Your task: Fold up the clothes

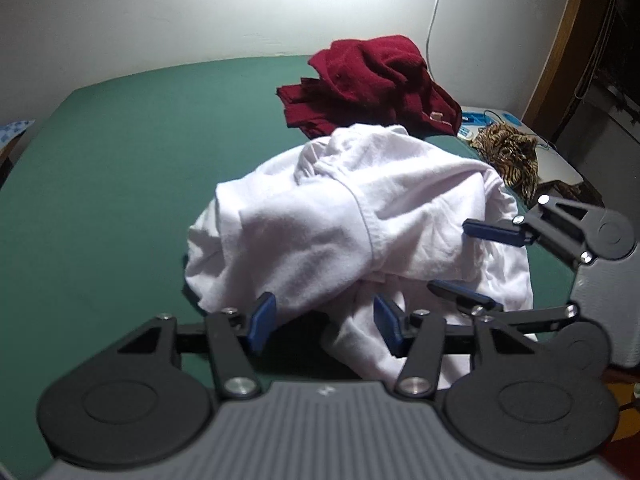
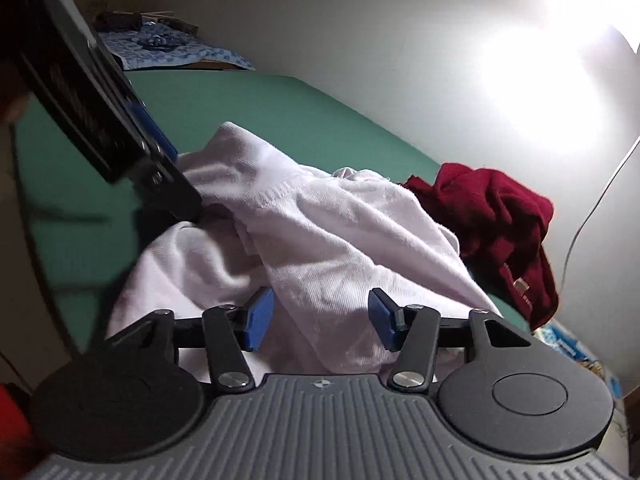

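White garment (image 1: pixel 352 220) sits bunched in a heap on the green bed (image 1: pixel 120 168), near its front right part, and both tongs are closing in on it from the near side! On the left, the left tongs (image 1: pixel 324 322) hang low with their blue pads spread wide, nothing pinched, a loose fold of the cloth lying right between them, so by my reading they are lined up to take a hem. Moving across, the right tongs (image 1: pixel 476 260) come in from the right edge of the pile, also spread apart, one pad touching the cloth's upper side and one lower down; from their own camera the right tongs (image 2: pixel 322 320) show the cloth running between open pads, not gripped. Two open tools on two sides looks like a search for corners so the heap can be shaken out flat, and that step is not yet done. Farther back and right, a dark red garment (image 1: pixel 368 84) lies crumpled just behind the white one, possibly touching it; it could crowd the spreading room. Off the bed's right edge sits a tiger-patterned cloth (image 1: pixel 508 152), well clear.
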